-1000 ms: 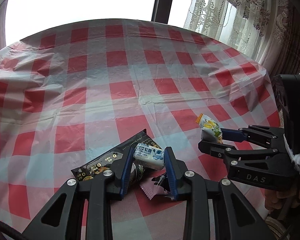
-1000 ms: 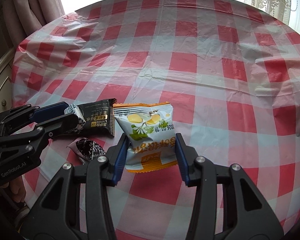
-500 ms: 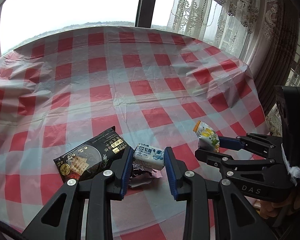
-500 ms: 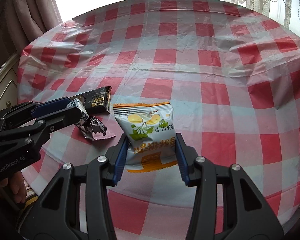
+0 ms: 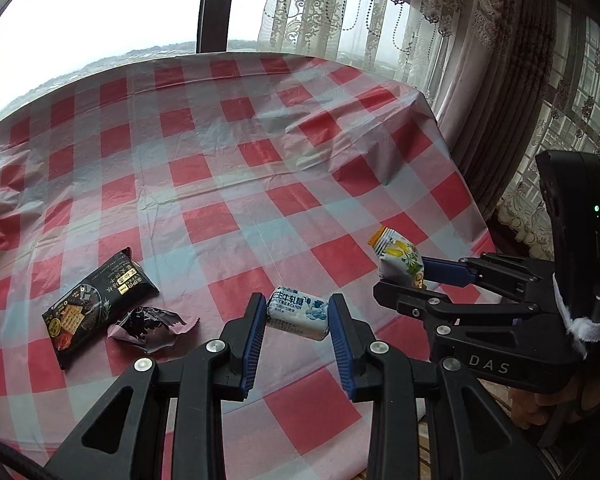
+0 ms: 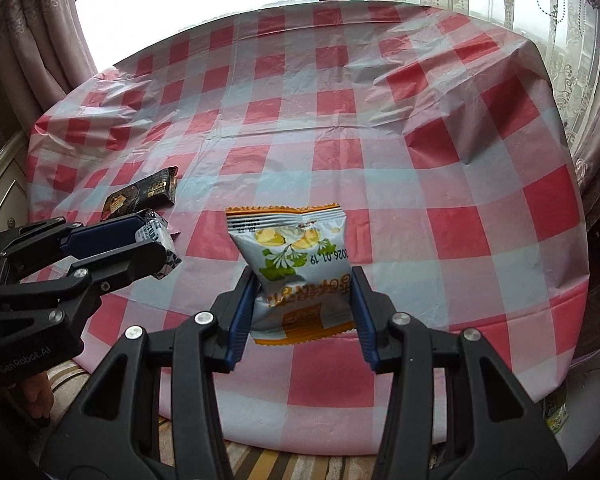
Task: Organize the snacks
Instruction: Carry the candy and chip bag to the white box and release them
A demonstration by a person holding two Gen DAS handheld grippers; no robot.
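My left gripper (image 5: 297, 320) is shut on a small white and blue milk candy (image 5: 298, 313) and holds it above the table; it also shows in the right wrist view (image 6: 156, 242). My right gripper (image 6: 303, 304) is shut on a white and orange snack packet (image 6: 296, 268), also lifted; the packet shows in the left wrist view (image 5: 398, 258). A black cracker packet (image 5: 96, 308) and a crumpled dark wrapper (image 5: 150, 326) lie on the red-checked tablecloth (image 5: 240, 168) at the left.
The round table's near edge (image 6: 340, 436) lies below both grippers. Curtains (image 5: 480, 80) and a window stand behind the table. A striped floor or seat shows under the edge.
Both grippers have risen and pulled back from the table with their snacks. The black packet and the dark wrapper stay on the cloth and now look farther left.
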